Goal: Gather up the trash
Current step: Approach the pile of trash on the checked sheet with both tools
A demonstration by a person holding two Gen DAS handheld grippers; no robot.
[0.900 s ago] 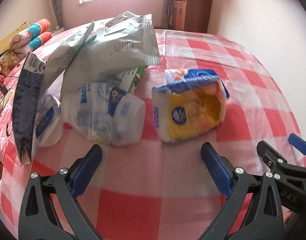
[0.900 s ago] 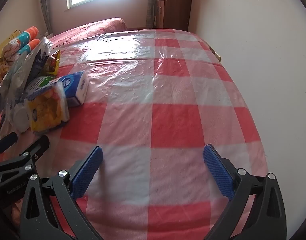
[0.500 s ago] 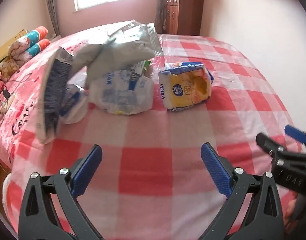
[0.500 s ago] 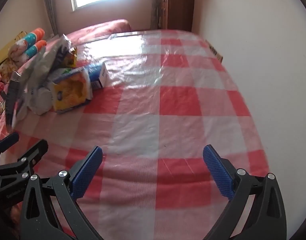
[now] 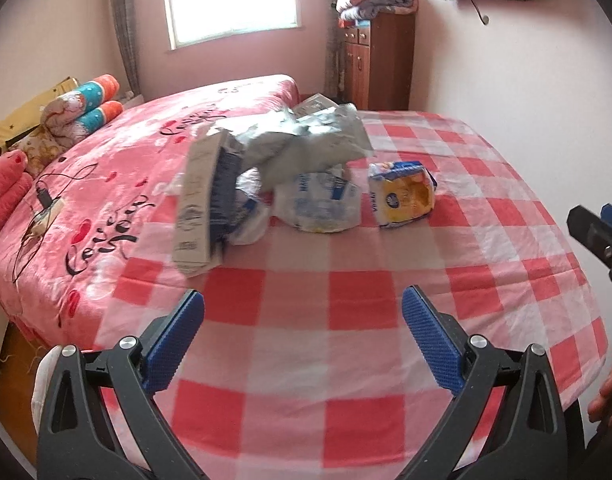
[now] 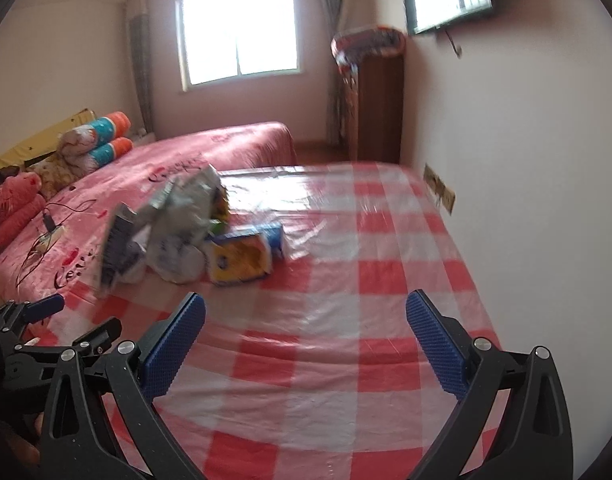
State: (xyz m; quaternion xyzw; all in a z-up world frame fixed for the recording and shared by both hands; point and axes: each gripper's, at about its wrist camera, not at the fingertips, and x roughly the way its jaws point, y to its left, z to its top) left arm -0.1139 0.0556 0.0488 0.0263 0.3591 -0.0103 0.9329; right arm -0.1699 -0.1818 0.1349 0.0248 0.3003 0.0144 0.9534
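A heap of trash lies on the red-and-white checked cloth (image 5: 345, 292). It holds a yellow and blue tissue pack (image 5: 401, 198) (image 6: 240, 258), a crumpled white plastic bag (image 5: 317, 204), a grey foil bag (image 5: 306, 146) (image 6: 182, 204) and a flat carton (image 5: 200, 204) leaning upright at the left. My left gripper (image 5: 304, 320) stands open well short of the heap, nothing between its fingers. My right gripper (image 6: 306, 324) is open too, over bare cloth to the right of the heap. Each gripper shows at the edge of the other's view.
A bed with a pink printed cover (image 5: 118, 184) lies left of the cloth, with a cable and charger (image 5: 46, 204) on it and rolled bedding (image 5: 86, 108) at the far left. A wooden cabinet (image 5: 379, 60) stands at the back; a wall (image 6: 525, 160) runs along the right.
Both grippers have pulled back and up from the heap, so the trash looks smaller and farther. More of the room, window and bed shows. Both stayed open and empty.
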